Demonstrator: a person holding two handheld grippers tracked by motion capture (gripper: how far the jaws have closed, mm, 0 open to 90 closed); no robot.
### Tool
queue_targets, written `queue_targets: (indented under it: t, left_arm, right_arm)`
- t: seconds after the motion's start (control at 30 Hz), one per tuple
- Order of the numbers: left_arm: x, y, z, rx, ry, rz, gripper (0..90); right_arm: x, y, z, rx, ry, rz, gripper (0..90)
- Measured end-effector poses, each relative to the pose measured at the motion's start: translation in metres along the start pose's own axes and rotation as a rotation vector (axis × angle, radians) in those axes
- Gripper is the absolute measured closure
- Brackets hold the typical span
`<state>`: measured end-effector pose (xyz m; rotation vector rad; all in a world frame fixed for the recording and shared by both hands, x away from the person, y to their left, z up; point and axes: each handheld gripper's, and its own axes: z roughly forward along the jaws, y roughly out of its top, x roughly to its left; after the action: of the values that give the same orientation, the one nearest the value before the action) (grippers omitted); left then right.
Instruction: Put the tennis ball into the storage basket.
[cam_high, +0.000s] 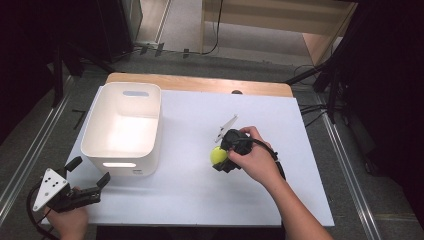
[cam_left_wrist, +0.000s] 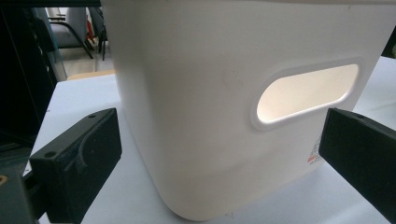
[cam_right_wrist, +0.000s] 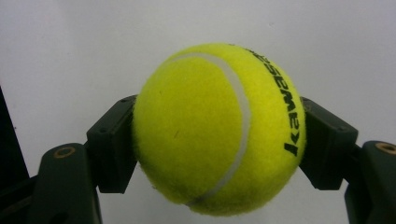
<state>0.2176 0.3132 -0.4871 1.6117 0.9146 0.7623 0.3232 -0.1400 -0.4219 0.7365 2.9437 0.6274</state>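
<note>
A yellow tennis ball (cam_high: 217, 155) sits between the jaws of my right gripper (cam_high: 221, 157) at the middle of the white table. In the right gripper view the ball (cam_right_wrist: 219, 128) is pressed by both black pads, one on each side. My right gripper (cam_right_wrist: 219, 140) is shut on it. My left gripper (cam_high: 89, 172) rests at the table's front left corner, open, jaws wide apart and pointing at the white bin (cam_high: 122, 127). The left gripper view has the bin's near wall (cam_left_wrist: 210, 116) with its handle slot close ahead of my left gripper (cam_left_wrist: 219, 158).
The white table top (cam_high: 200, 195) lies on a wooden desk whose far edge (cam_high: 200, 82) shows behind. Metal rails run along the floor on both sides. Dark stands and cables are at the far right.
</note>
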Motion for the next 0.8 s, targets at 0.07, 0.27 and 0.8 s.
queue_targets:
  t: [0.07, 0.27, 0.8]
  left_arm:
    - [0.0, 0.0, 0.0, -0.002, -0.001, -0.001, 0.0]
    - [0.0, 0.0, 0.0, -0.002, -0.001, -0.002, 0.0]
    - [0.0, 0.0, -0.001, -0.001, 0.0, -0.003, 0.0]
  right_arm:
    - [0.0, 0.003, 0.0, -0.001, 0.0, -0.017, 23.5]
    - [0.003, 0.011, -0.001, -0.001, 0.007, -0.018, 23.5]
    - [0.008, 0.031, -0.002, -0.008, 0.023, -0.043, 23.6]
